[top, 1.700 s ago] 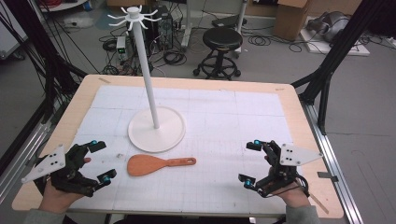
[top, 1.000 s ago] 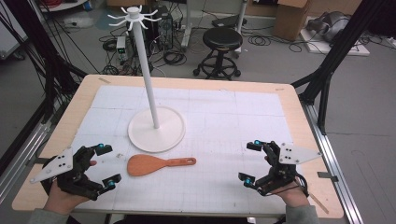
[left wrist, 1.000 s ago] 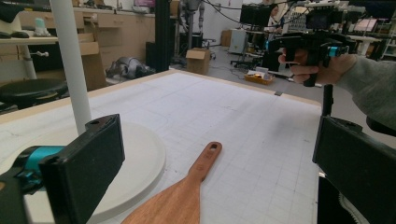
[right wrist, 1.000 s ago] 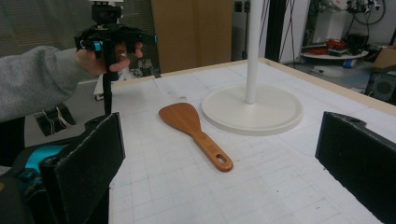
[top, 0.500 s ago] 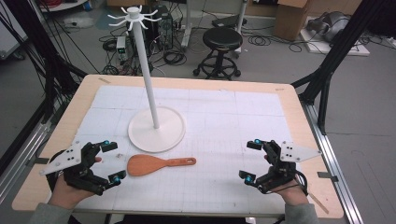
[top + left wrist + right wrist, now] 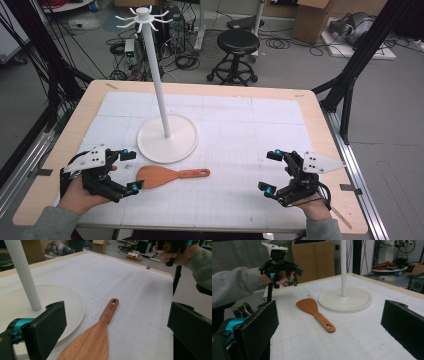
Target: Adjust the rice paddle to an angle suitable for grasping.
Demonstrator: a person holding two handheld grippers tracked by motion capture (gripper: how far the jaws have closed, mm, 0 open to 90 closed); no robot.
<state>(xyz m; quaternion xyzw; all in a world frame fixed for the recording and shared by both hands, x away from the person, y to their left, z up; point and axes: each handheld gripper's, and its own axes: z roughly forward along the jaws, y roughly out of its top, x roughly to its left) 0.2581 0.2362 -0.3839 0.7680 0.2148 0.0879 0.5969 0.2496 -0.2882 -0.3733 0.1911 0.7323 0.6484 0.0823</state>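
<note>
A wooden spatula (image 6: 167,176) lies flat on the white mat, blade to the left, its handle with a hole pointing right. In the left gripper view the spatula (image 6: 93,340) runs up between the wide-apart jaws. My left gripper (image 6: 129,171) is open, just left of the blade, not touching it. At the front right of the table my right gripper (image 6: 271,172) is open with nothing in it. The right gripper view has the spatula (image 6: 315,310) lying ahead and the left gripper (image 6: 282,268) held above the far table edge.
A white stand with a round base (image 6: 167,138), a tall pole (image 6: 156,75) and hooks at the top rises behind the spatula. The wooden table edge (image 6: 330,150) frames the mat. A stool (image 6: 239,45) and cables are on the floor beyond.
My left gripper has moved right across the front of the table, closing in on the spatula's blade. The right gripper and the spatula have stayed put.
</note>
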